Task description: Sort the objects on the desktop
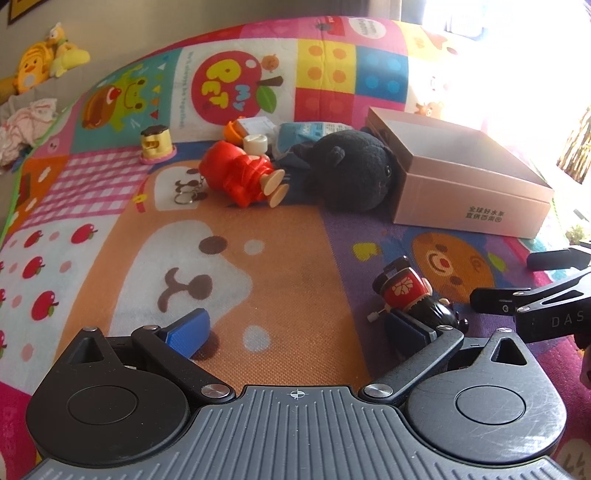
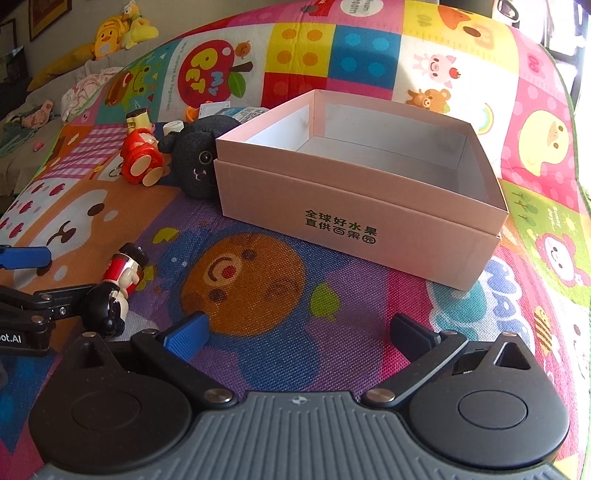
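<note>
A small wind-up figure (image 1: 410, 291) in red and black lies on its side on the play mat, touching the tip of my left gripper's right finger, outside the gap. My left gripper (image 1: 299, 330) is open and holds nothing. In the right wrist view the same figure (image 2: 118, 284) lies at the lower left beside the left gripper (image 2: 48, 277). My right gripper (image 2: 301, 336) is open over bare mat, and a pink cardboard box (image 2: 362, 206) stands open with nothing in it just ahead. The right gripper (image 1: 517, 278) enters the left wrist view from the right.
A black plush (image 1: 351, 170) leans on the box (image 1: 461, 184). Behind it lie a red keychain figure (image 1: 240, 173), a white-capped bottle (image 1: 255, 142), a blue packet (image 1: 303, 133) and a pudding toy (image 1: 157, 146). Yellow plush toys (image 2: 114, 33) sit beyond the mat.
</note>
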A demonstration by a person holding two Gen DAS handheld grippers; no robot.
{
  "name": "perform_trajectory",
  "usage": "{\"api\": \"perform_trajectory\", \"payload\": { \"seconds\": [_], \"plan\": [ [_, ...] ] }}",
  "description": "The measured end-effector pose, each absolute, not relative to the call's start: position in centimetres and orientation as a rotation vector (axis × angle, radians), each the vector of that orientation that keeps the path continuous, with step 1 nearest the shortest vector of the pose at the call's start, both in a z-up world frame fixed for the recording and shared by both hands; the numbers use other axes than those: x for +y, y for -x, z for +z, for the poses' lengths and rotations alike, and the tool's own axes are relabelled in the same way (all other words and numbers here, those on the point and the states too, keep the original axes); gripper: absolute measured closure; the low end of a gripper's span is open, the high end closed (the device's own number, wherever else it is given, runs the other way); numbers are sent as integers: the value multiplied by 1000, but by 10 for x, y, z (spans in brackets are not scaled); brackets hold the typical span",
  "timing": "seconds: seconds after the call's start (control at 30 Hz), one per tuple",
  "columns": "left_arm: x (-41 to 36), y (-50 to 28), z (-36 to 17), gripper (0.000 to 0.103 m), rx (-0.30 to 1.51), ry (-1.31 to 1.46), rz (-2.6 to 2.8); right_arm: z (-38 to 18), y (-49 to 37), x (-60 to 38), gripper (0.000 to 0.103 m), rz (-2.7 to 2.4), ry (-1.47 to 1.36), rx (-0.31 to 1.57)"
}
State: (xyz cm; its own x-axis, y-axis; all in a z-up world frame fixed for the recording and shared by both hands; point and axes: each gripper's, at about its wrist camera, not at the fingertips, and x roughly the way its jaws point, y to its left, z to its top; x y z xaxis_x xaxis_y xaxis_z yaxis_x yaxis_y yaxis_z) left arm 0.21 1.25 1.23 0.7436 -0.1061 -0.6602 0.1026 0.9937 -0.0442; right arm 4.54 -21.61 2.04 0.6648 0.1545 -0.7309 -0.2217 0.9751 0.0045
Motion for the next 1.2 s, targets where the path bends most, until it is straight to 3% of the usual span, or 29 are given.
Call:
{"api": "perform_trajectory", "payload": {
  "seconds": [0.3, 0.6, 0.63, 0.73, 0.83, 0.9, 1.07, 1.2],
  "plan": [
    [56, -54, 52, 0, 522, -34, -5, 36, -93, -237, 0, 46, 31, 739],
    [109, -198, 24, 0, 577, -32, 201, 43, -81, -240, 0, 89, 36, 682],
    [114, -210, 21, 3, 586, -24, 217, 44, -73, -240, 0, 97, 44, 672],
    [127, -244, 9, 33, 627, 1, 278, 46, -57, -244, 0, 125, 20, 676],
    [136, -261, 4, 33, 646, 41, 286, 43, -49, -248, 0, 156, -24, 713],
    [136, -265, 3, 43, 651, 32, 287, 40, -45, -246, 0, 185, -23, 732],
    [136, -246, 12, 43, 663, 38, 243, 45, -35, -229, 0, 265, 18, 713],
    [124, -185, 35, 44, 601, 21, 138, 58, -23, -217, 0, 408, 10, 675]
  ]
}}
